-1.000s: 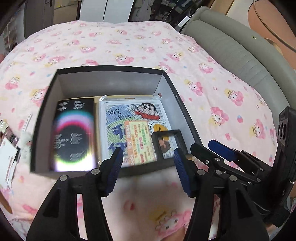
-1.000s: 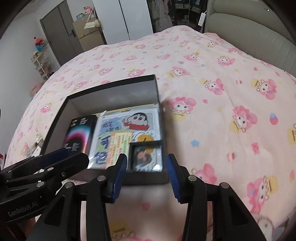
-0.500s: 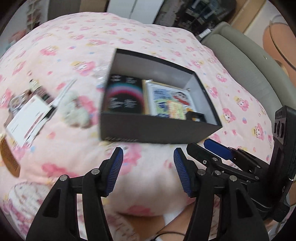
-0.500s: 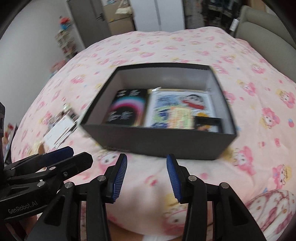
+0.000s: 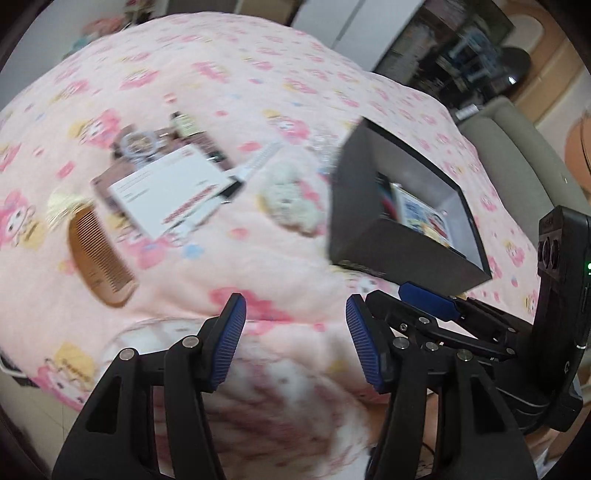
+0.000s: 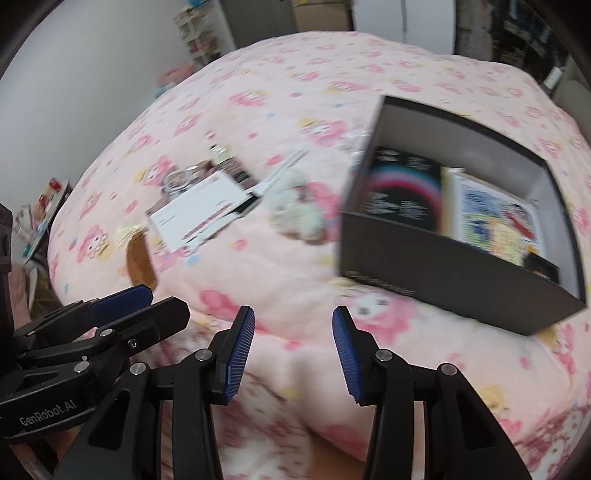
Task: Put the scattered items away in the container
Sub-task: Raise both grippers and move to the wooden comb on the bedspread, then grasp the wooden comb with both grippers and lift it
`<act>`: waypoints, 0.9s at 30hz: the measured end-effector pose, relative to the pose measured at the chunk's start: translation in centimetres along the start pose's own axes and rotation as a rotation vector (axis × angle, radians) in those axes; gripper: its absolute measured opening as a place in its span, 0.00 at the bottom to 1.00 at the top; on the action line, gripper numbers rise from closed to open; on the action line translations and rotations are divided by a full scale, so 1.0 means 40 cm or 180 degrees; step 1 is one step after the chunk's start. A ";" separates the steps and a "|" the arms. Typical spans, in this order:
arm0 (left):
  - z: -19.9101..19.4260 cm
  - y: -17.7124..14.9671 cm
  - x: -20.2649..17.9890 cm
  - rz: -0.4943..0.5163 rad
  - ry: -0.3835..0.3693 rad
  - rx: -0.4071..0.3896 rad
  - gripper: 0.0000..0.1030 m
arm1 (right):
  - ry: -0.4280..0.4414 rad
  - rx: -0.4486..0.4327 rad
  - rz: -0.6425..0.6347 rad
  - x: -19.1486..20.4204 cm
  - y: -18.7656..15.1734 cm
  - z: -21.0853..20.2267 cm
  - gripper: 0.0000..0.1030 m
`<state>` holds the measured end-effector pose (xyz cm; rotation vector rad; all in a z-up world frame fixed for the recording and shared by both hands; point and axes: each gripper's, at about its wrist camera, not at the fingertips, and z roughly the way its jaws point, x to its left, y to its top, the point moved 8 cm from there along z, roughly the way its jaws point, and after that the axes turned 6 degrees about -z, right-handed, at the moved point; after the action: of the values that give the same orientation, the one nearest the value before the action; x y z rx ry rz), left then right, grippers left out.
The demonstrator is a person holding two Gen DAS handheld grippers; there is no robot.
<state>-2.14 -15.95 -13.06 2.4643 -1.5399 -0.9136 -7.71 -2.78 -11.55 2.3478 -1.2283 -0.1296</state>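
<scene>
A black open box (image 5: pixel 399 254) (image 6: pixel 443 269) sits on the pink bedspread at the right, holding a black rainbow-print card (image 6: pixel 402 195) and a cartoon picture (image 6: pixel 491 218). Left of it lie a white card (image 5: pixel 166 192) (image 6: pixel 199 212), a brown comb (image 5: pixel 99 254) (image 6: pixel 138 262), a pale plush toy (image 5: pixel 291 203) (image 6: pixel 295 214), a white strip (image 5: pixel 255 166) and a small bottle (image 5: pixel 184 125). My left gripper (image 5: pixel 295 343) and right gripper (image 6: pixel 293 354) are both open and empty, side by side over the bed's near edge, short of all items.
A grey padded headboard (image 5: pixel 517 155) runs along the right. White wardrobe doors (image 6: pixel 402 22) and shelves stand beyond the bed. The right gripper's body (image 5: pixel 461 325) shows in the left wrist view; the left gripper's body (image 6: pixel 74 350) shows in the right wrist view.
Both grippers have pulled back from the box and swung left; the box now sits at the right and the scattered items have come into view. Both stay open.
</scene>
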 end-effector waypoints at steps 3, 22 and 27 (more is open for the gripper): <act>-0.016 0.014 0.082 -0.0154 0.0070 -0.0018 0.56 | 0.0163 0.0120 -0.0079 0.069 0.017 0.048 0.39; 0.024 0.044 0.528 -0.1643 0.0267 -0.0212 0.56 | 0.0766 0.0891 -0.0445 0.398 0.051 0.309 0.39; 0.042 0.052 0.538 -0.1740 0.0317 -0.0209 0.57 | 0.0752 0.1121 -0.0477 0.440 0.034 0.359 0.40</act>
<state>2.02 -34.77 -23.02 2.8800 -0.7938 -0.8627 -2.59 -22.78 -21.15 2.6604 -1.0260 0.3324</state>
